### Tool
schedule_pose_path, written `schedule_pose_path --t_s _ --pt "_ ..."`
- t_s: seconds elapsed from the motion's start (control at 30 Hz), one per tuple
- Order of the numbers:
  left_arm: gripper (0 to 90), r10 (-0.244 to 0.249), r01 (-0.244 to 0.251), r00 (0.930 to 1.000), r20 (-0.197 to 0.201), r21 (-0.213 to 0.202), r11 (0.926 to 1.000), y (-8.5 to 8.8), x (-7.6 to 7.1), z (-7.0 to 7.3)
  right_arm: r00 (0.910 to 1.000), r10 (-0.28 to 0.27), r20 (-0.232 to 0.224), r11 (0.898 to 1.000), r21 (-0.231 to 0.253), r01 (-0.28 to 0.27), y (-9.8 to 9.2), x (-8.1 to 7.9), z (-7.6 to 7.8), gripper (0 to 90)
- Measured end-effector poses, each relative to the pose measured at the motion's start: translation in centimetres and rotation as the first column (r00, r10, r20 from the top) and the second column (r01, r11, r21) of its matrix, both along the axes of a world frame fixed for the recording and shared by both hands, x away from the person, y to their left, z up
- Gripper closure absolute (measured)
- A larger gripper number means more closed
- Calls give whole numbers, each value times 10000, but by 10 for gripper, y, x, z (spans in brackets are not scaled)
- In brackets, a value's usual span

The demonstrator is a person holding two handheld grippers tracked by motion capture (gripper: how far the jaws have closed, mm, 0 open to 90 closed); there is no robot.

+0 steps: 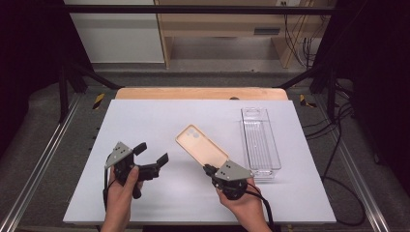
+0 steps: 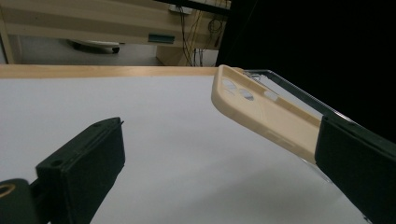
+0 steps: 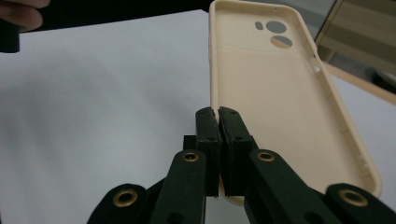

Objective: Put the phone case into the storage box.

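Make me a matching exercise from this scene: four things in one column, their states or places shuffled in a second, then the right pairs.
Things:
1. phone case
2. clear tray
3. left gripper
4. right gripper

States:
A. open, holding nothing
B. lying at the table's right side
C. shut on a side wall of the case
D. beige, held above the table

Pairs: 1-D, 2-B, 3-A, 4-C

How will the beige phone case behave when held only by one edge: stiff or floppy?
The phone case is probably light and fairly stiff: the right gripper pinches one rim, yet it juts out unsagging. Its thin wall may flex or slip.
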State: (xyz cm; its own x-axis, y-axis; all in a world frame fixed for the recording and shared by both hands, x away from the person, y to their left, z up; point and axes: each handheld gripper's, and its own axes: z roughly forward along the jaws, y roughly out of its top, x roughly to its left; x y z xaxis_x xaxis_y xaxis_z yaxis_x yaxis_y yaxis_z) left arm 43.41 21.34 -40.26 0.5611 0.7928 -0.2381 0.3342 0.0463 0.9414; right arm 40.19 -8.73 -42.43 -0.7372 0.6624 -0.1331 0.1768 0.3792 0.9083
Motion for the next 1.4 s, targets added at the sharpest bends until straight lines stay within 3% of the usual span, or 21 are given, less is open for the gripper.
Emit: schedule_pose_path --t_s 0.13,0.2,0.27,0.37,0.57,0.97,1.23,1.4 --pt "17 86 -84 9999 75 -343 9994 -3 8 0 9997 -97 239 9996 249 91 9 10 0 876" --pt "17 97 -100 9999 -121 -202 9997 -4 7 -5 9996 -191 218 9987 483 181 10 11 -7 876" --pt "17 221 -229 9996 -179 -452 9987 -3 4 -10 9996 -113 273 9998 164 108 13 9 -16 876" --pt "17 77 -111 9989 -460 -743 9972 -4 1 -17 9997 -153 184 9998 114 151 15 5 -26 876" --pt "23 108 -230 9946 -1033 -1172 9928 -6 3 -26 9989 -108 448 9999 -87 112 21 -3 -34 876" --pt "37 33 -163 9936 -1133 -1141 9933 -7 3 -28 9979 65 641 9998 166 -76 27 -11 -37 875" --pt "105 -342 155 9923 -1189 -1545 9879 -5 4 -30 9936 238 1108 9974 644 -311 28 -18 -31 875" --pt "173 -691 449 9907 -1170 -1981 9792 -3 4 -30 9920 447 1181 9967 623 -523 32 -22 -32 875"
